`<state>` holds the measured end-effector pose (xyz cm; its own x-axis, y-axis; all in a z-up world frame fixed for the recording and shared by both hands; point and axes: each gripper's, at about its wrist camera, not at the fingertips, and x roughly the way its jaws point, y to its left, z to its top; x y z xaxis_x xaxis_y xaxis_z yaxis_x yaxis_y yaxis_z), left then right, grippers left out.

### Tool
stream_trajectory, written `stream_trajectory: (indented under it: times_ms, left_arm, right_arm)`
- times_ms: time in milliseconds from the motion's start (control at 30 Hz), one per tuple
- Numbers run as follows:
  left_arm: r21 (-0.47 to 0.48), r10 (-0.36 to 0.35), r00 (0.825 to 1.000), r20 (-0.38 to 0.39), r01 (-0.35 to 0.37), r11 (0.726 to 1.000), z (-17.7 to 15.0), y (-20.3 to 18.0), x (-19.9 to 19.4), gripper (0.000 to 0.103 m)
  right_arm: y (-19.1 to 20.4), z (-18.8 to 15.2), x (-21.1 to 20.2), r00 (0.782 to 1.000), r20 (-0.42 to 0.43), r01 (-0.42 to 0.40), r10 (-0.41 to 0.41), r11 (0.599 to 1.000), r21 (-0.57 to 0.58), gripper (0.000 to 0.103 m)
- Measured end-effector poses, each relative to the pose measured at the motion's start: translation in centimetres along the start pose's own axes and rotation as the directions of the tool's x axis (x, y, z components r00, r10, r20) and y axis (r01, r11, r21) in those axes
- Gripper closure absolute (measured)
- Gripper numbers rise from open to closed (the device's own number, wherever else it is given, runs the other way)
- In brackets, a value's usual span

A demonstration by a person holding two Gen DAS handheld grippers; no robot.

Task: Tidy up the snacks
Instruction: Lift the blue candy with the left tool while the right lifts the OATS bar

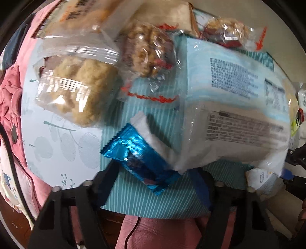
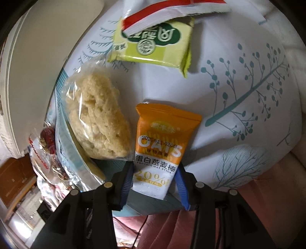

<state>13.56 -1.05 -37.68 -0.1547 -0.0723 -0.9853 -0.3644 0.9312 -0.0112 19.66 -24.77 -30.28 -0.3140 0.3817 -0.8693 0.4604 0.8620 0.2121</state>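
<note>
Looking straight down in the left wrist view, a shiny blue foil packet (image 1: 141, 159) lies on a teal striped mat (image 1: 137, 197), partly under a big pale blue and white bag (image 1: 235, 95). My left gripper (image 1: 155, 172) straddles the packet's near end, jaws wide, with a gap on both sides. In the right wrist view an orange and white oat bar packet (image 2: 162, 145) lies flat on the cloth. My right gripper (image 2: 155, 182) has its blue pads on either side of the bar's white end, close to it but not squeezing.
Clear bags of puffed rice cake (image 1: 76, 92) (image 2: 99, 118) and nut clusters (image 1: 147, 55) crowd the mat. A green packet (image 2: 153, 46) lies beyond the oat bar, under a red and white bag (image 2: 172, 13). A white cloth with teal tree prints (image 2: 248, 76) covers the table; pink fabric (image 1: 17, 95) borders it.
</note>
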Motion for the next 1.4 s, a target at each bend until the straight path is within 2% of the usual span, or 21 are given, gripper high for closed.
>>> stream_trajectory:
  times_ms: [100,167,200,300,367,533,767,967,1033,1267,1367,1400]
  left_arm:
    - [-0.009,-0.005,1.000,0.020,0.005,1.000,-0.2,0.2,-0.2,0.054]
    - [-0.012,-0.015,0.999,0.029,0.016,1.000,-0.3,0.3,-0.3,0.057]
    - [-0.016,-0.023,0.999,0.035,0.023,1.000,-0.4,0.5,-0.3,0.063]
    - [-0.034,-0.066,0.997,0.047,0.067,0.997,-1.0,2.7,-0.6,0.070]
    - [-0.046,-0.100,0.994,0.050,0.102,0.994,-1.2,3.7,-0.5,0.071]
    - [-0.048,-0.128,0.990,0.052,0.130,0.990,-2.2,5.8,-0.3,0.072]
    - [-0.010,-0.185,0.978,0.098,0.187,0.982,-4.8,9.4,-0.5,0.075]
    - [0.057,-0.244,0.956,0.162,0.237,0.970,-7.1,13.2,-2.5,0.076]
    - [0.082,-0.273,0.942,0.197,0.261,0.962,-7.6,14.3,-3.4,0.076]
    - [0.148,-0.335,0.901,0.275,0.304,0.941,-7.6,16.5,-8.1,0.076]
    - [0.161,-0.344,0.895,0.285,0.309,0.937,-6.4,16.3,-9.8,0.076]
    - [0.171,-0.359,0.888,0.288,0.322,0.931,-6.4,16.4,-10.4,0.076]
  right_arm:
    - [0.8,-0.2,0.1,0.999,0.007,0.039,-0.039,0.999,-0.034,0.061]
    - [1.3,-0.3,0.1,0.999,0.014,0.050,-0.050,0.998,-0.044,0.062]
    - [1.4,-0.3,0.0,0.999,0.019,0.051,-0.050,0.998,-0.048,0.062]
    - [1.7,-0.6,0.0,0.998,0.034,0.048,-0.047,0.998,-0.049,0.063]
    - [1.5,-1.1,0.0,0.998,0.042,0.046,-0.044,0.998,-0.045,0.063]
    - [0.3,-2.5,0.1,0.998,0.060,0.021,-0.019,0.999,-0.037,0.063]
    - [-1.4,-5.1,-0.7,0.986,0.163,-0.019,0.026,0.999,-0.041,0.063]
    - [-2.8,-8.2,-1.7,0.958,0.277,-0.059,0.071,0.997,-0.050,0.063]
    - [-2.8,-9.8,-1.6,0.945,0.317,-0.069,0.085,0.996,-0.061,0.063]
    - [-2.5,-13.2,-2.3,0.896,0.424,-0.094,0.131,0.990,-0.107,0.063]
    - [-2.1,-13.9,-3.8,0.870,0.473,-0.087,0.140,0.987,-0.132,0.063]
    - [-2.1,-14.2,-4.4,0.859,0.491,-0.081,0.141,0.987,-0.141,0.063]
